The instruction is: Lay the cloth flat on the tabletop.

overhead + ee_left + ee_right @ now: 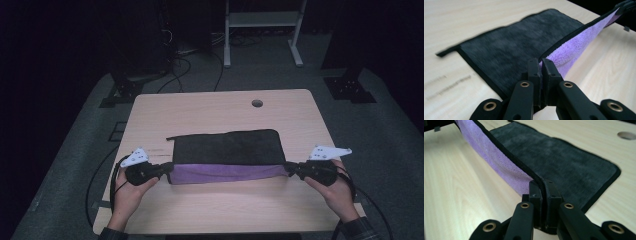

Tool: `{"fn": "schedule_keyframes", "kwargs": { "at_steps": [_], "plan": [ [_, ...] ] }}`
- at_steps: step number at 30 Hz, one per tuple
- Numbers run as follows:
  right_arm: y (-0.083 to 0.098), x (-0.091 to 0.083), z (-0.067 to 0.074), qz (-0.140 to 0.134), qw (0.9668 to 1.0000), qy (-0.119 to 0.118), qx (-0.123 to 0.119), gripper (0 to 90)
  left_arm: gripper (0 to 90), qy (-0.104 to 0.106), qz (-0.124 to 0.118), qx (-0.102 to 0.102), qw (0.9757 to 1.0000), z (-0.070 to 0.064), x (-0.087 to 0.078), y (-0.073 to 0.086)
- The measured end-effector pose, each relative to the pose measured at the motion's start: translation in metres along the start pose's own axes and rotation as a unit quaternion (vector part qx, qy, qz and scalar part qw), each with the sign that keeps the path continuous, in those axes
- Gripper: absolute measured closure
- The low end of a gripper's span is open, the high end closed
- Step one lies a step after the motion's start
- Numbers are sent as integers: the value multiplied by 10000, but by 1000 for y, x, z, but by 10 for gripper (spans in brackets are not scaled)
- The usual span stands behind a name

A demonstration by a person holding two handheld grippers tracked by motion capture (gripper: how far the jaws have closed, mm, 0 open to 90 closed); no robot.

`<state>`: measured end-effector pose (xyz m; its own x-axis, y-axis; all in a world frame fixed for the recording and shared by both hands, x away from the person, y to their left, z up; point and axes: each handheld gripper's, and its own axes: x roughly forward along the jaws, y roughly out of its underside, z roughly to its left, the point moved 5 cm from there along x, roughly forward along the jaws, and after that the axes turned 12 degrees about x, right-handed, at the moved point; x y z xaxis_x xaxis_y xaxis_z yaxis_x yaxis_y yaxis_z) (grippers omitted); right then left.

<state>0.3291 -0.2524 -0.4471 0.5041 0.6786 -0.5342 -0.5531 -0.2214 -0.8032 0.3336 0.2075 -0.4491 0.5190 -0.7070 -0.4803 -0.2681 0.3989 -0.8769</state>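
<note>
Meanwhile, a microfibre towel (pixel 225 147), dark grey on one face and purple on the other, lay across the middle of the wooden table (pixel 210 210), its near edge lifted and stretched taut. At nine o'clock of the towel the left gripper (pixel 167 170) was clenched on the near left corner, and at three o'clock the right gripper (pixel 289 169) was clenched on the near right corner. Toward twelve o'clock, a round cable hole (pixel 257 103) sat in the tabletop.
</note>
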Motion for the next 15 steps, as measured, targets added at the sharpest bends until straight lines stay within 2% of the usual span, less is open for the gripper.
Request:
{"fn": "schedule_keyframes", "kwargs": {
  "at_steps": [8,15],
  "plan": [
    [30,-3,8,315,9994,-136,4,848,851,288,254,-145,9992,-15,-2,23],
    [49,-4,11,568,9981,-231,54,844,847,530,633,-192,9964,-31,-1,39]
  ]
}}
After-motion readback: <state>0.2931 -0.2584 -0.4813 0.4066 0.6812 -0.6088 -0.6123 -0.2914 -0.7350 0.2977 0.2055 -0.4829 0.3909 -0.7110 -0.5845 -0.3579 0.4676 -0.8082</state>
